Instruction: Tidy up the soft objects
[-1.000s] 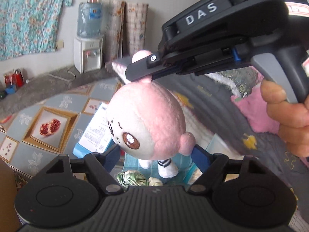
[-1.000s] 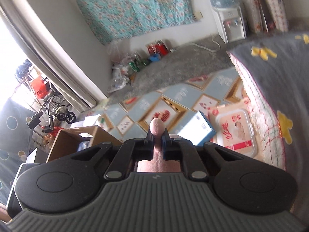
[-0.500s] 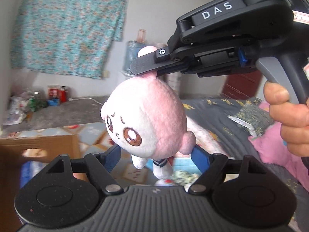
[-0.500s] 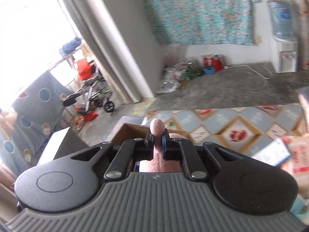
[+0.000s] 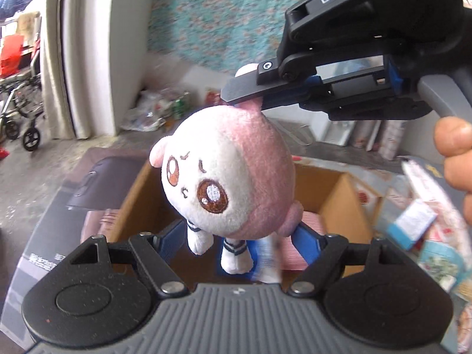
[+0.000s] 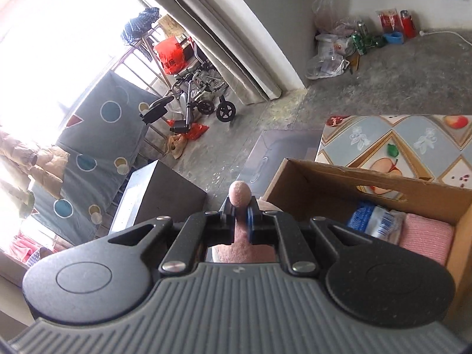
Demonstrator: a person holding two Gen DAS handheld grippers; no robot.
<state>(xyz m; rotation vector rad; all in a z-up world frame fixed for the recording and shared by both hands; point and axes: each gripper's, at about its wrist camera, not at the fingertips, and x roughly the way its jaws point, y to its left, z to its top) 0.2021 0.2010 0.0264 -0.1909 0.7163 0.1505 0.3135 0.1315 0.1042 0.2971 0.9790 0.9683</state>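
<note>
Right tool (image 5: 236, 96) pinches the plush toy (image 5: 227, 177) by its ear, hanging upright over the cardboard box (image 5: 339, 200); left tool (image 5: 239, 236), spread, flanks its body without gripping.

One plush doll (image 5: 227, 177), one cardboard box (image 6: 339, 177) — two grippers.

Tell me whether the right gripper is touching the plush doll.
Touching. In the left wrist view the right gripper is clamped on the plush doll by its ear, and the doll hangs from that grip.
</note>
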